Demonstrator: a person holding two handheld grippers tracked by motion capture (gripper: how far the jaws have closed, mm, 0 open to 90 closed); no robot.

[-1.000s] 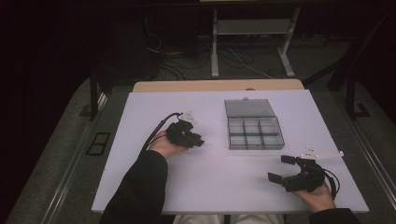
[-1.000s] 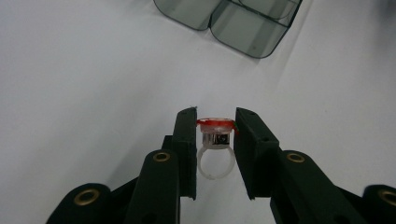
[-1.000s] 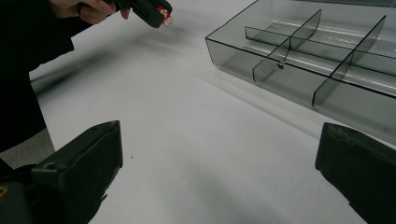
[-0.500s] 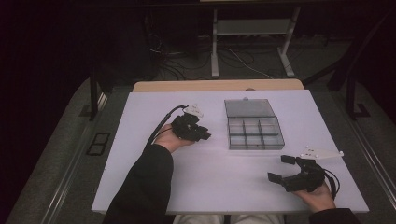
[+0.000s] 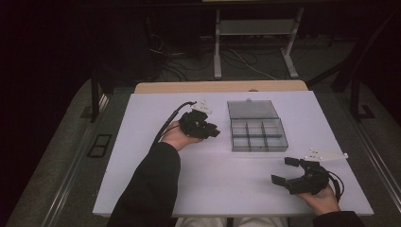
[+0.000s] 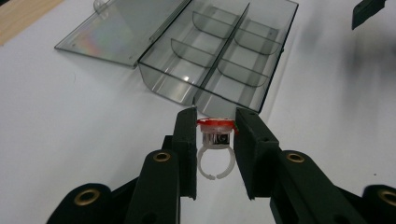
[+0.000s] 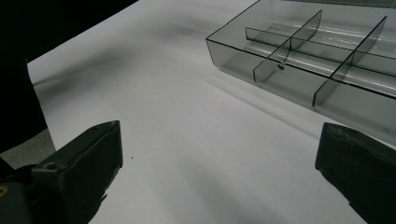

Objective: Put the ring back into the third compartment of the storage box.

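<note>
Toy ring (image 6: 214, 140) clamped in left tongs (image 6: 215, 140), just short of the clear compartment box (image 6: 219, 56).
Ring sits red top up, band hanging, pinched at the head, above the desk (image 5: 227, 189). Best to keep it level, clear the near wall, centre over one compartment, then release low so it won't bounce out. Lid lies open flat behind. Right tongs (image 5: 289, 171) released, empty, resting near the desk's front corner. Desk white, bare; room dark, cables on floor.

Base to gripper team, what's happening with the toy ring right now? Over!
Left gripper shut on toy ring, near open compartment box. Right gripper open, empty, over table. Path to box clear.
</note>
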